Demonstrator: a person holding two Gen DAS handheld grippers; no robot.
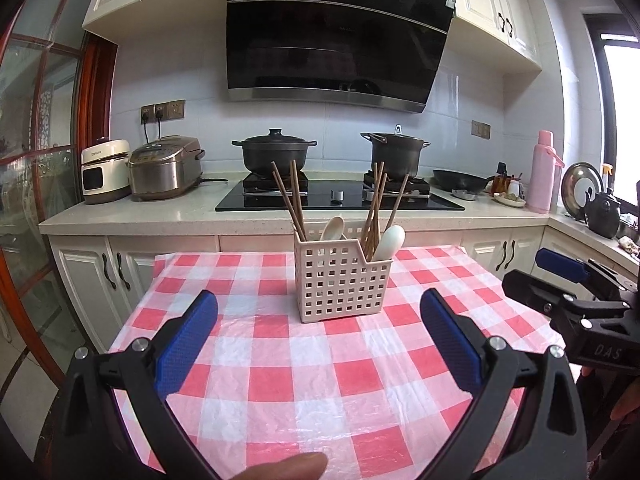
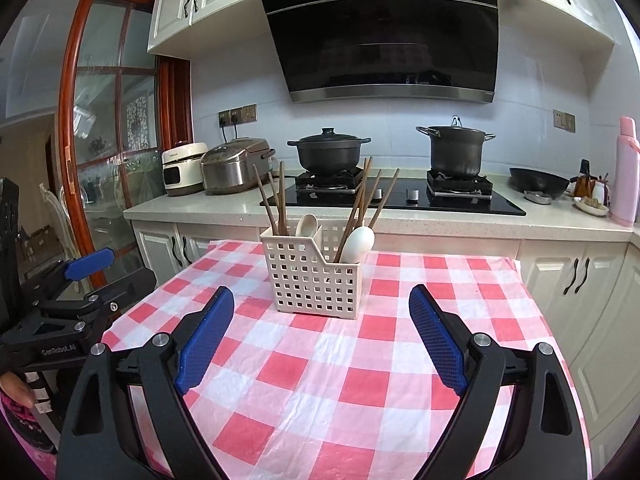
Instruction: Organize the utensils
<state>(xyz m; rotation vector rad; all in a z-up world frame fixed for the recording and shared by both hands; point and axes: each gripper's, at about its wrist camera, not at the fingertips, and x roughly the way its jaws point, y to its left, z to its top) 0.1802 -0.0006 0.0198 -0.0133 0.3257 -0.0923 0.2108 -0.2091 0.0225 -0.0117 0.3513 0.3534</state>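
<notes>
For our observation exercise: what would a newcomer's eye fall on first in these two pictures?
First, the red-and-white checked tablecloth filling the foreground. On it stands a pale slotted utensil basket, with brown chopsticks and white spoons sticking up from both compartments. Behind, a black range hood hangs over two dark pots on the stove.

Tabletop cover: red, pink and white check. Utensil holder, centre of frame: cream, square-hole grid pattern. Chopsticks: brown. Spoons: white. Left claw and right claw: black frames, blue textured pads.
</notes>
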